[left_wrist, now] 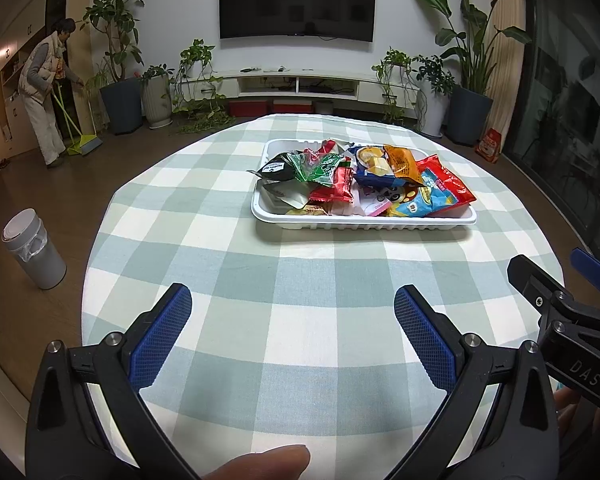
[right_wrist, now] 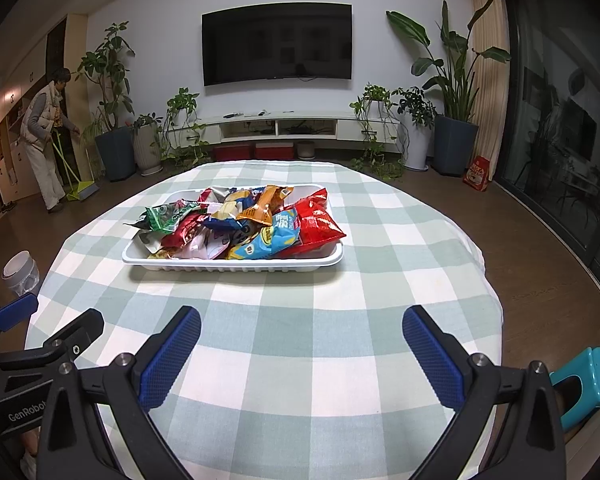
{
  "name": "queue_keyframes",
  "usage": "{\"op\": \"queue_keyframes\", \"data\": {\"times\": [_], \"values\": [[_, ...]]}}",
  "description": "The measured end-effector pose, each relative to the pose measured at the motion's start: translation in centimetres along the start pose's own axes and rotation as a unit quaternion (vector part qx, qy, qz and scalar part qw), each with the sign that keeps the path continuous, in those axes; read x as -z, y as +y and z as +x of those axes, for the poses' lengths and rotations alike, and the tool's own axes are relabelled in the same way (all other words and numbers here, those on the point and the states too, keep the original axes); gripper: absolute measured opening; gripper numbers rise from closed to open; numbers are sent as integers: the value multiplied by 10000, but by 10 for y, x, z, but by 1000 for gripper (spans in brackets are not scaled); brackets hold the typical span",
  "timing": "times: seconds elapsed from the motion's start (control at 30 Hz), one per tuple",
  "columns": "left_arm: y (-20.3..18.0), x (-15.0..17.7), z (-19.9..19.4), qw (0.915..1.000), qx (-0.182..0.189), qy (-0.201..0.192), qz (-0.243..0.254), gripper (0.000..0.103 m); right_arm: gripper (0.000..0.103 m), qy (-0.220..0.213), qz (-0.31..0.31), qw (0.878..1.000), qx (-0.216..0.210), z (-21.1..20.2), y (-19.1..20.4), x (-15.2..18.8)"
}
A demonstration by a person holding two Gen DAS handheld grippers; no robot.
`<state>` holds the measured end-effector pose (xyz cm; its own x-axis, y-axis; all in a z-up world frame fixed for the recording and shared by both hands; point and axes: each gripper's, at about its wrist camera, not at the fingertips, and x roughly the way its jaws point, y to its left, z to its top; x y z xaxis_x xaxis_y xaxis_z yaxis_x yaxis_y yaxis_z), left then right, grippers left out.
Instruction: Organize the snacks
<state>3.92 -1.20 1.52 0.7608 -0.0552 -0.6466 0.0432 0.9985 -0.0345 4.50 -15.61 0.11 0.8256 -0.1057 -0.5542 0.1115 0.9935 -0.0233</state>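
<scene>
- Fingers of left gripper (left_wrist: 293, 334) spread wide, empty
- right gripper (right_wrist: 302, 354) fingers also apart, empty
- snack packets (right_wrist: 244, 222) heaped in white tray (right_wrist: 236, 263) on checked tablecloth (right_wrist: 284, 360)

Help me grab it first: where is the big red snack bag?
The red snack bag lies at the right end of the white tray, beside the blue packet, mid-table in both views.

In the white tray (right_wrist: 236, 262), the lower snack packets (right_wrist: 204, 248) lie buried under the pile (their print is too small to read). The teal stool (right_wrist: 592, 376) is cut off behind the right tool's arm.
</scene>
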Motion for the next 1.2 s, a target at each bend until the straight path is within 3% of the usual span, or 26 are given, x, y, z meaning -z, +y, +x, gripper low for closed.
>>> {"op": "queue_keyframes", "data": {"times": [1.2], "values": [[-1, 0, -1, 10000, 8, 8, 9, 103, 103, 20, -20, 10000, 1, 0, 2, 2]]}}
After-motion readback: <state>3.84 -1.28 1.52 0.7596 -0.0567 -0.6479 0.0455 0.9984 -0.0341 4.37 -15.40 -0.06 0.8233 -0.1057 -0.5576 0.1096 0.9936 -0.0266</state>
